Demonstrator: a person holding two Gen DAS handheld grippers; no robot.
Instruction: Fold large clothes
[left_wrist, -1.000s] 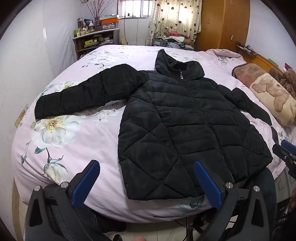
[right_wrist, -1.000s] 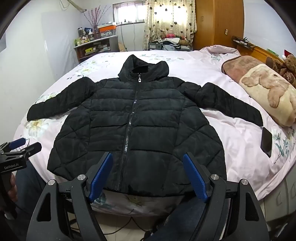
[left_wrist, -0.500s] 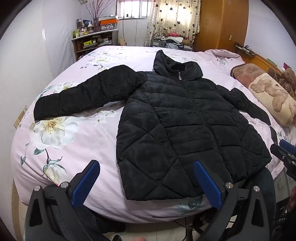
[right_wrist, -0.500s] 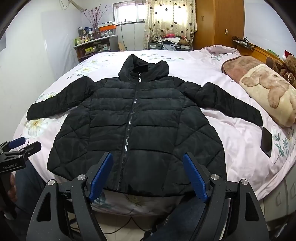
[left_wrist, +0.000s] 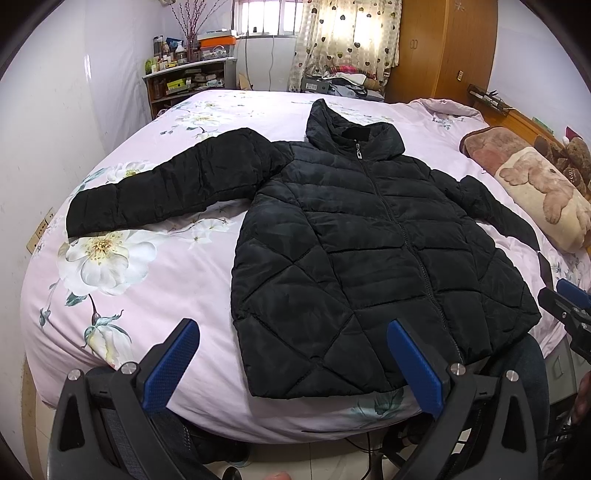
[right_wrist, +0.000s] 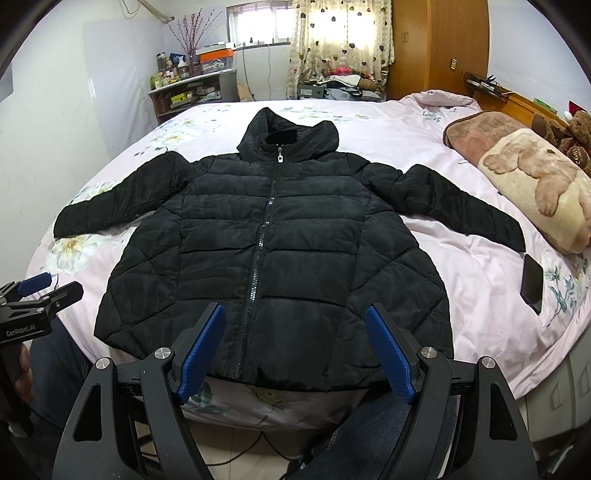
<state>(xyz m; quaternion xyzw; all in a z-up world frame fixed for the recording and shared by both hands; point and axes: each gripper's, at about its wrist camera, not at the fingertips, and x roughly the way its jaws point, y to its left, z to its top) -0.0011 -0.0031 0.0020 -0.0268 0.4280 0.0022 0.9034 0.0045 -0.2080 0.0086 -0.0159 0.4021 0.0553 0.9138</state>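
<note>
A black quilted puffer jacket with a hood (right_wrist: 273, 251) is lying face up and zipped on a bed covered in a pink floral sheet (right_wrist: 472, 295), its hem reaching the near edge of the mattress and its hood pointing toward the far window. Both sleeves are stretching out flat to the sides, each angling down toward the near end of the bed; in the left wrist view the jacket (left_wrist: 369, 251) is sitting to the right of centre, with one sleeve lying across a large white printed flower.

The left hand-held gripper (left_wrist: 293, 365) is hovering above the near edge of the bed with its blue-padded fingers (left_wrist: 171, 363) spread wide and nothing between them, its right finger overlapping the jacket's lower hem in the view. The right hand-held gripper (right_wrist: 293, 350) is hanging over the middle of the hem, its jaws likewise spread wide apart and gripping nothing, its blue pads (right_wrist: 386, 350) framing the bottom of the zipper.

A dark flat phone (right_wrist: 532, 283) is resting on the sheet just beyond the end of one sleeve. A beige pillow with a bear pattern (right_wrist: 535, 184) is lying along the side of the bed, beside a brown plush bear (right_wrist: 576, 136). A cluttered shelf unit (right_wrist: 192, 92) is standing against the far wall.
</note>
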